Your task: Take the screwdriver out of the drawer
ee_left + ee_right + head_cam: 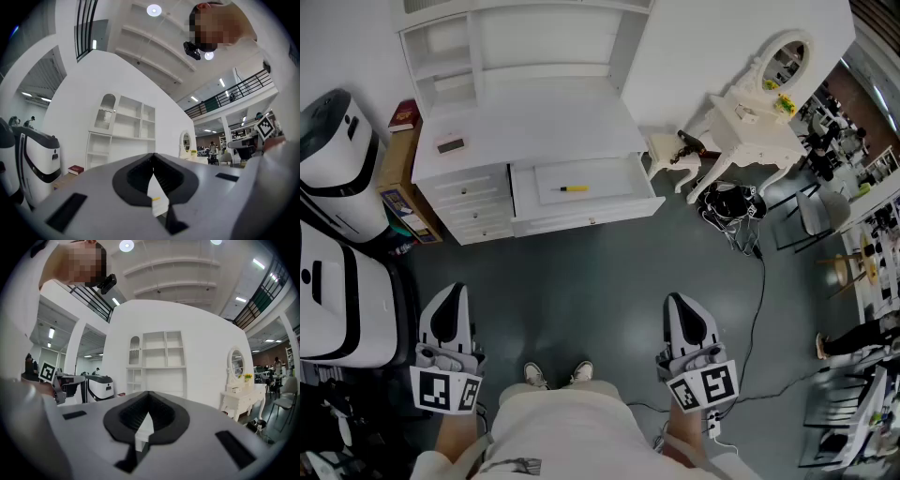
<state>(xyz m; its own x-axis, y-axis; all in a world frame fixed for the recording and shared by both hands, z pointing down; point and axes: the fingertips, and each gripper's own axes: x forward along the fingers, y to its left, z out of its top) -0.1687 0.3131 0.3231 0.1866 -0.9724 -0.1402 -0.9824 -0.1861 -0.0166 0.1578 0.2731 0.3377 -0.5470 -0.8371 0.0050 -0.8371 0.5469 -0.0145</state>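
The person's pale shirt (558, 431) fills the bottom of the head view, with two shoes (558, 375) just past it on the grey floor (581, 291). On either side a gripper is held out, both well short of the furniture. The left gripper (453, 292) has its jaws closed tip to tip with nothing between them, and the left gripper view (153, 155) shows this head-on. The right gripper (675, 300) is also pinched together and empty, as the right gripper view (149, 393) shows.

Beyond the floor stands a white desk (525, 122) with its wide drawer (591, 219) pulled open. The screwdriver (573, 188) lies flat on the drawer bottom, near the middle. Its long axis runs left to right along the drawer's width, dark end to the left, yellow part to the right. Both grippers are well apart from it.

Only the head view looks down into the drawer. The left gripper view catches just a small yellow fleck (155, 198) in the gap under its jaws. The gripper views look level instead and show the tall shelves (157, 359) above the desk and the ceiling lights. Each also catches the other gripper's marker cube (265, 126) (47, 372).

A red book (405, 117) lies left of the desk, and a dressing table (759, 117) with an oval mirror stands to its right.
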